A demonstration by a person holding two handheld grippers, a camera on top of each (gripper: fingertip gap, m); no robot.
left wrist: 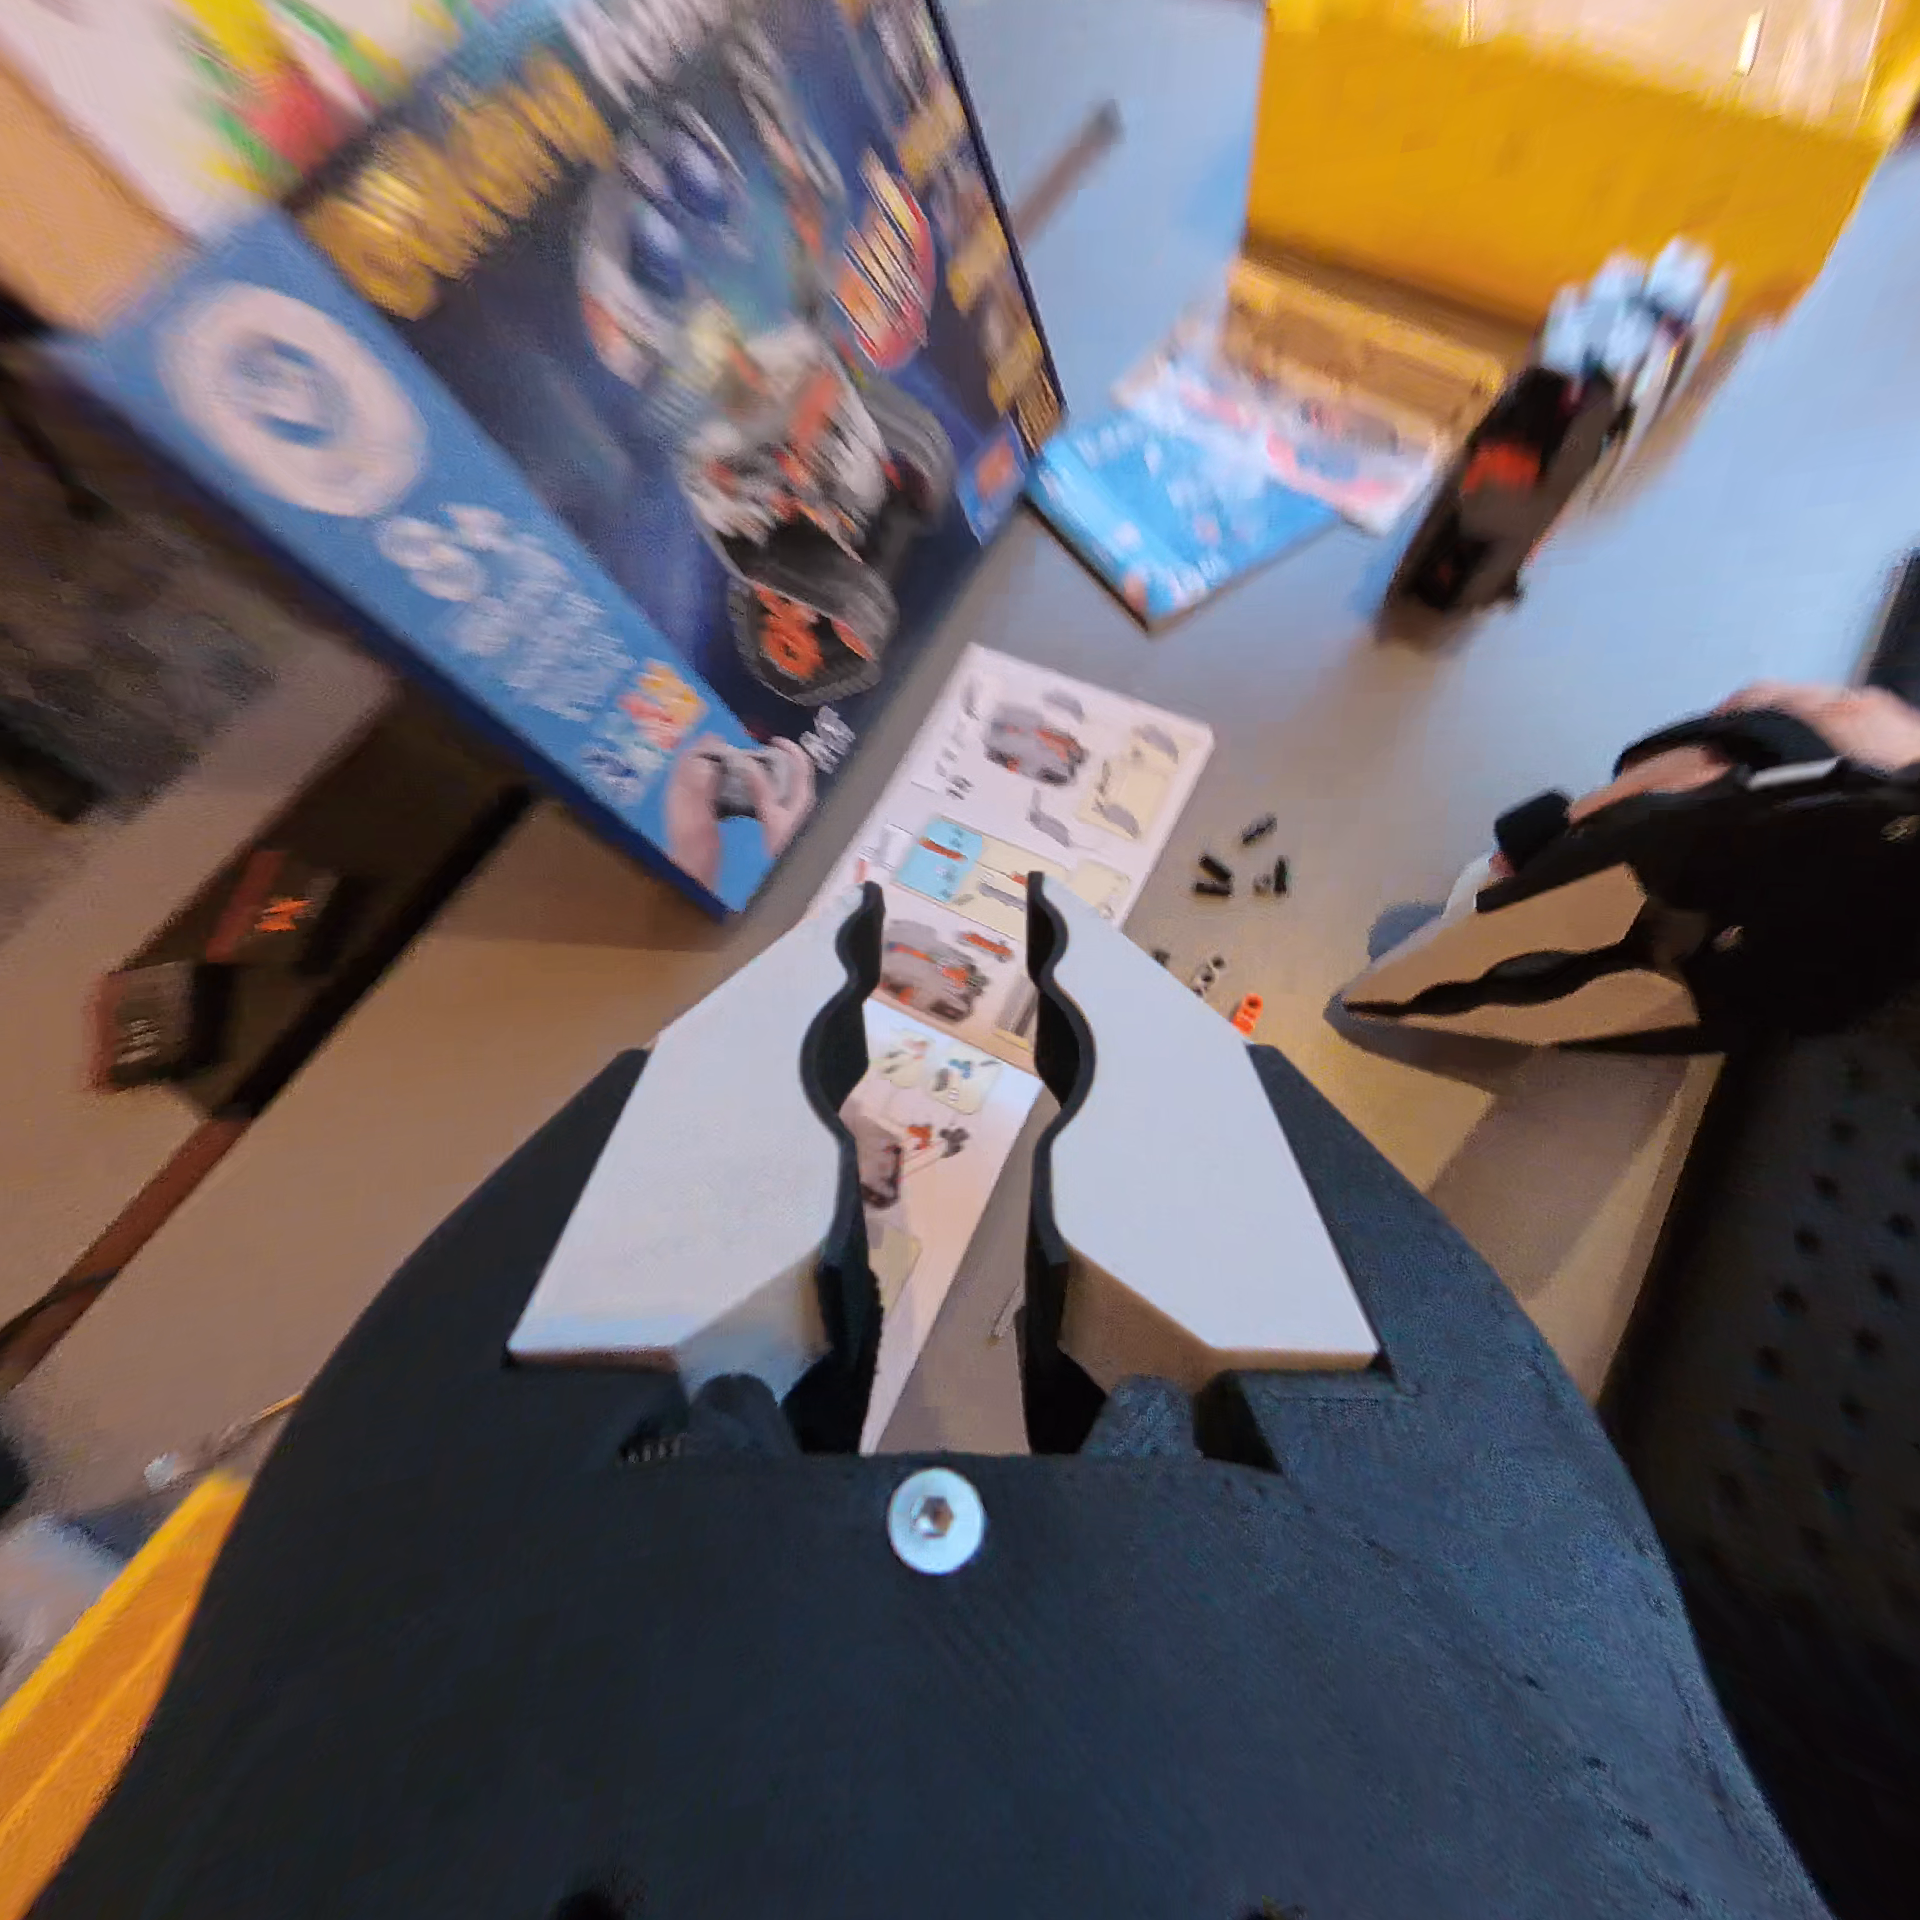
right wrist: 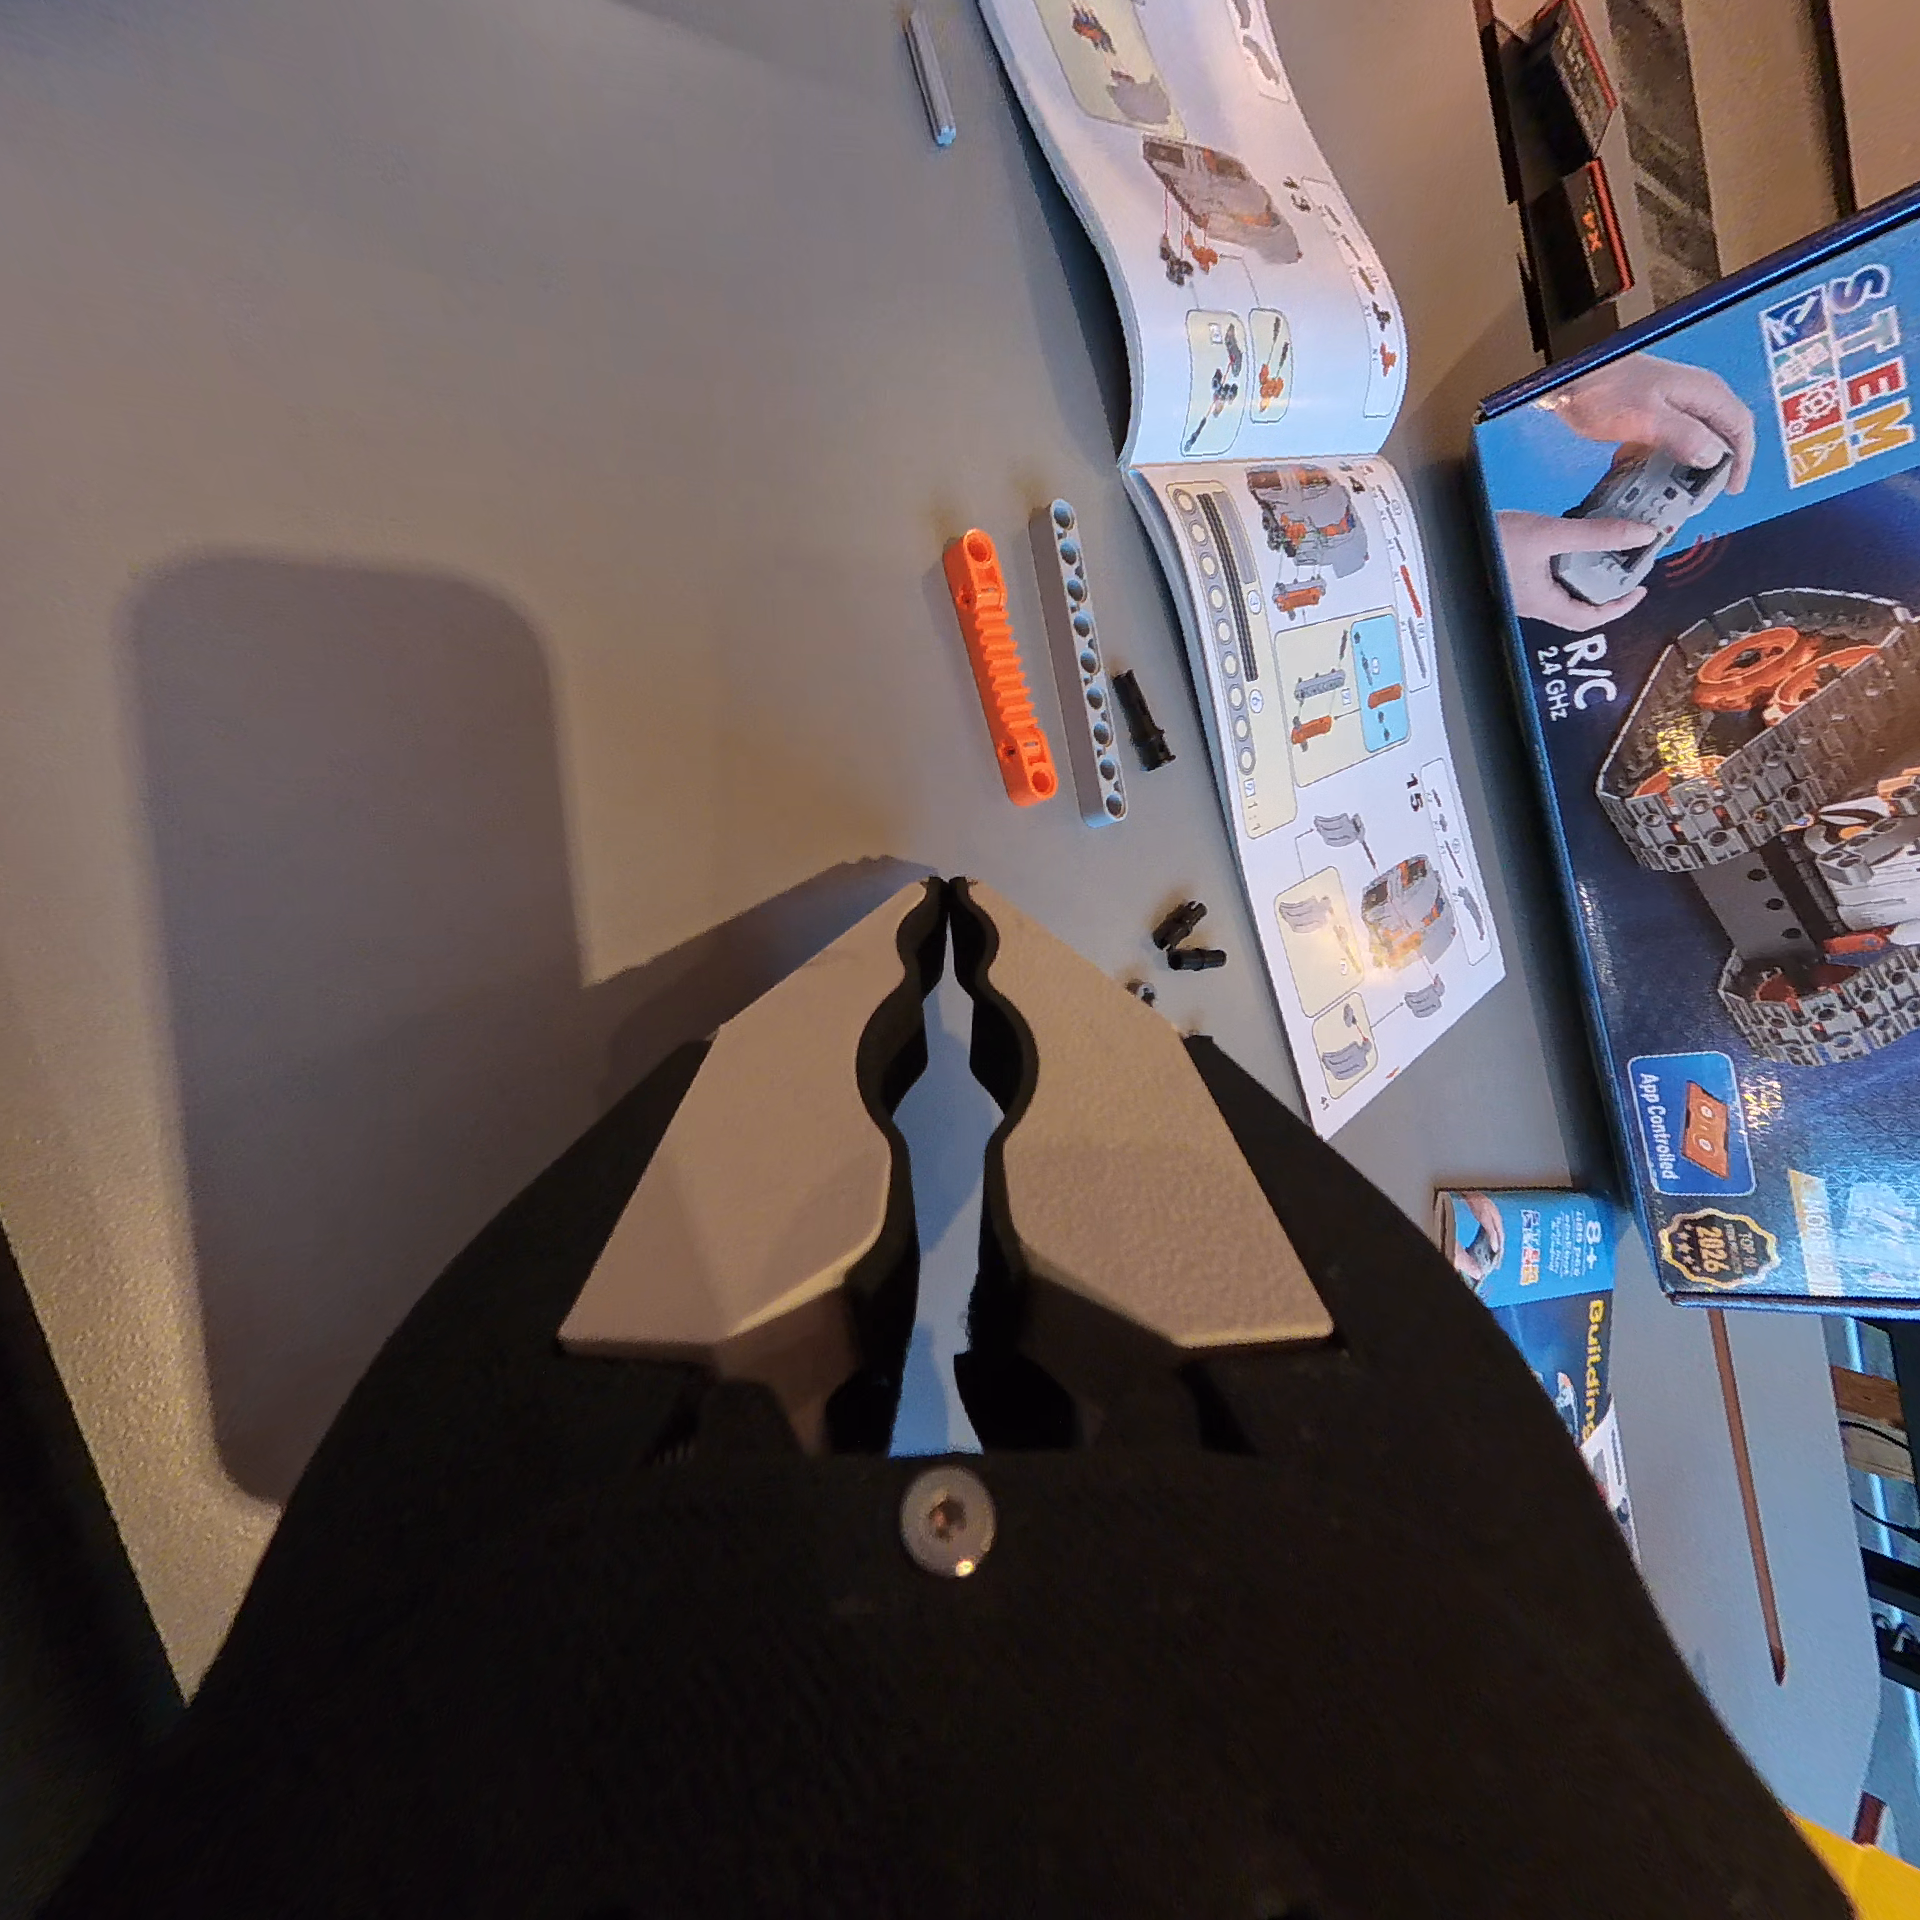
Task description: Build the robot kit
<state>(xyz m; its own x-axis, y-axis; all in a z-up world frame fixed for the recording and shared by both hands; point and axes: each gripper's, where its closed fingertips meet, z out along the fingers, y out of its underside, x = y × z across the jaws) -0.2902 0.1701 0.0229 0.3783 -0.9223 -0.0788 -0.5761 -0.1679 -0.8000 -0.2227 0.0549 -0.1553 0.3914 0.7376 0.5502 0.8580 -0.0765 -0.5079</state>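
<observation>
Counter [right wrist: 416, 364] bare to left of right hand-held gripper [right wrist: 951, 888]. Ahead of its tips: orange toothed bar [right wrist: 1000, 667], grey holed beam [right wrist: 1081, 665], black pins [right wrist: 1184, 935], packed close. Open booklet [right wrist: 1320, 665] and big blue box [right wrist: 1714, 779] block the right side.

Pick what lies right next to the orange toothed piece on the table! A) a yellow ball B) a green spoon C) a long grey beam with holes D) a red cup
C: in the right wrist view the orange toothed piece lies side by side with a long grey beam with a row of holes, and a small black pin sits just past the beam.
</observation>
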